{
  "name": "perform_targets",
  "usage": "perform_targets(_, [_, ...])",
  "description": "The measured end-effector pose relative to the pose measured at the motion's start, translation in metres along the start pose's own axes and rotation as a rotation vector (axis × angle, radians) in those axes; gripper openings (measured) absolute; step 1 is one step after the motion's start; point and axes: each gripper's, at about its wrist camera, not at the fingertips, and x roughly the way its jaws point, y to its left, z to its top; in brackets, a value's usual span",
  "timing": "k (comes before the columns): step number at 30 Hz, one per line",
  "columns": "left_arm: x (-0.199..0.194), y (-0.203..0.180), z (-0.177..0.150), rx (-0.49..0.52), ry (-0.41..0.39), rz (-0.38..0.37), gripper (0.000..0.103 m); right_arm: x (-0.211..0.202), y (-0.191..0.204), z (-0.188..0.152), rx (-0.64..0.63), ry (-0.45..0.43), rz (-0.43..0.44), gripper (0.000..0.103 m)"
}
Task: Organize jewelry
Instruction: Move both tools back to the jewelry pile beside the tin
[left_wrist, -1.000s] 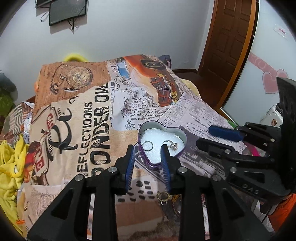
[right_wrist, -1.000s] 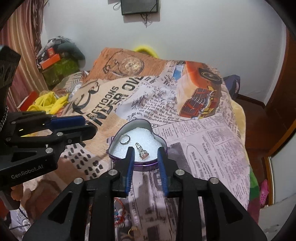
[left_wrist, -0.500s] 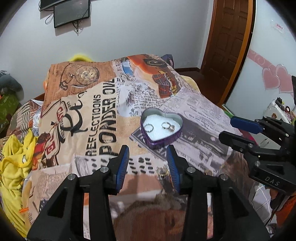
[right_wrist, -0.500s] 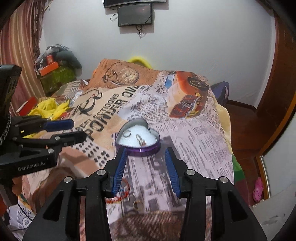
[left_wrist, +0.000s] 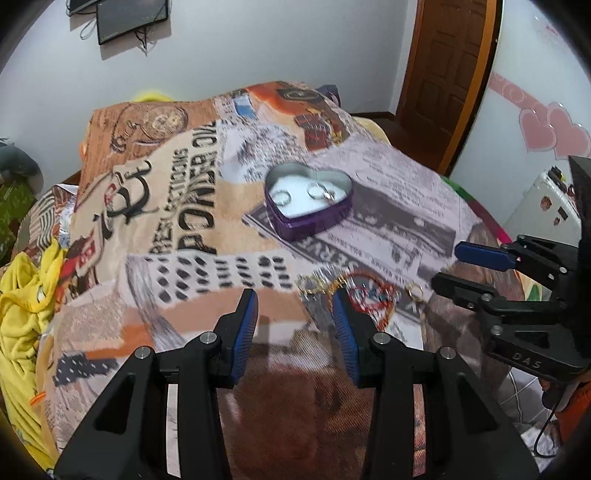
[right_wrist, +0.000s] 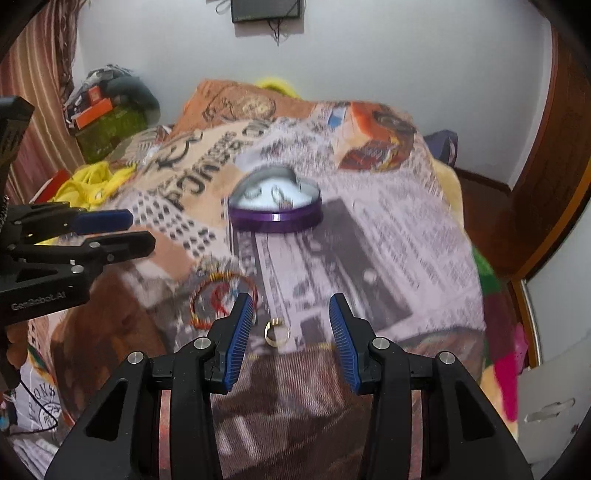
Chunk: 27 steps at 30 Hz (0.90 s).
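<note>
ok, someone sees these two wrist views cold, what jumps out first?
Probably the purple heart-shaped tin mid-bed on the newspaper-print blanket, with two silver rings on its white lining. Nearer the cameras, a gold ring lies loose on the blanket between the open right gripper's fingers, with a red-orange beaded bracelet to its left. The left gripper is open and empty.

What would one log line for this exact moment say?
left claw: open, empty | right claw: open, above gold ring | heart tin: two rings inside | bangle: on blanket
</note>
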Motion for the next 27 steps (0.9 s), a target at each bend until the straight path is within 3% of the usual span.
perform_targets(10, [0.023, -0.015, -0.013, 0.017, 0.046, -0.051, 0.039, 0.017, 0.001, -0.019, 0.001, 0.041, 0.023, 0.039])
perform_targets(12, [0.029, -0.018, -0.014, 0.026, 0.061, -0.062, 0.029, 0.019, 0.002, -0.02, -0.002, 0.04, 0.03, 0.039])
perform_targets(19, [0.049, -0.015, -0.011, -0.015, 0.097, -0.093, 0.011, 0.026, 0.003, -0.022, -0.017, 0.024, 0.054, 0.039])
perform_targets(27, [0.064, -0.009, -0.005, -0.076, 0.109, -0.128, 0.008, 0.032, 0.006, -0.021, -0.033, 0.0, 0.07, 0.02])
